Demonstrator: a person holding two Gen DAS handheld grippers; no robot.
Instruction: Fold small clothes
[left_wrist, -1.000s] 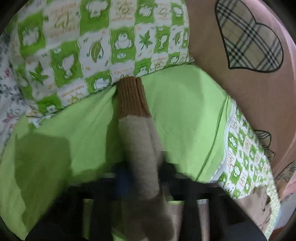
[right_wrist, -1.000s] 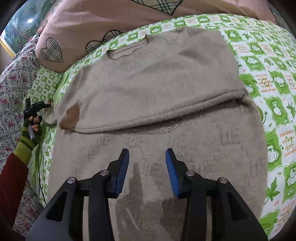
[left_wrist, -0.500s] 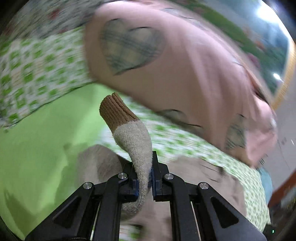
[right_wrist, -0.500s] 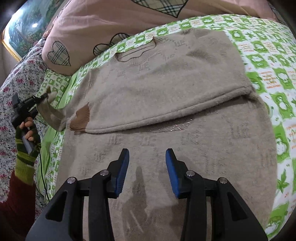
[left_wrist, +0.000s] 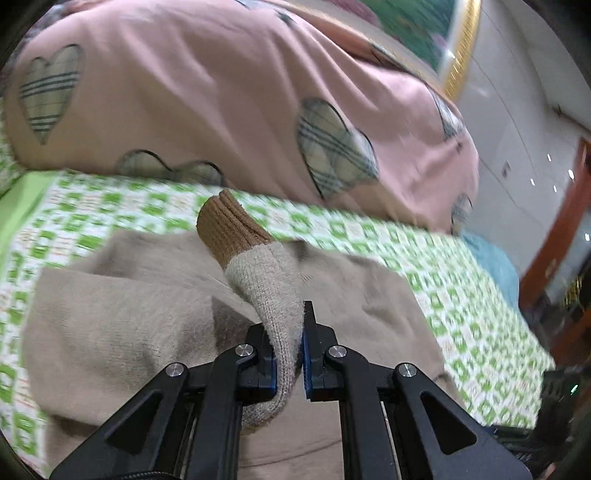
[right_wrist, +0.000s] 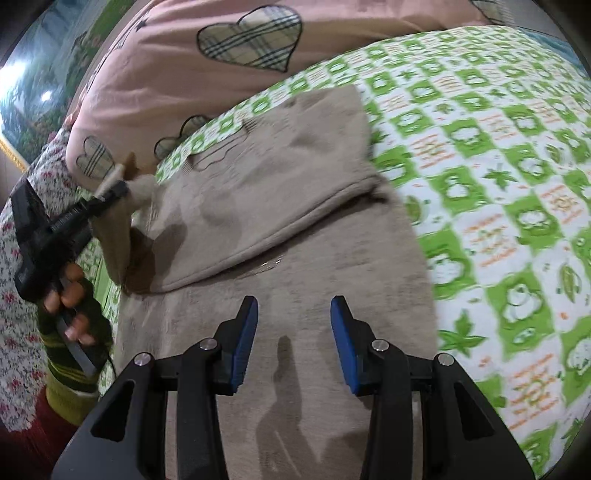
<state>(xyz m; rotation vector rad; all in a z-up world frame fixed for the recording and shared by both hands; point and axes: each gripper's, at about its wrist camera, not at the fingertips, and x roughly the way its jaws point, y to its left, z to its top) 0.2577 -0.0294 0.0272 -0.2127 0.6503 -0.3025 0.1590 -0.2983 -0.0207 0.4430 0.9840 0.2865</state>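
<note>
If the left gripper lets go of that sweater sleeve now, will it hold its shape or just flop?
Probably flop: the sleeve already bends limply over the left gripper. The thick knit looks grippy, so it should stay where it lands on the sweater. Likely light.

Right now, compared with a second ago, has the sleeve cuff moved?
Yes. The left tongs, shut on the sleeve, have carried its cuff off the plain green sheet, in over the sweater, toward the pink pillow.
</note>
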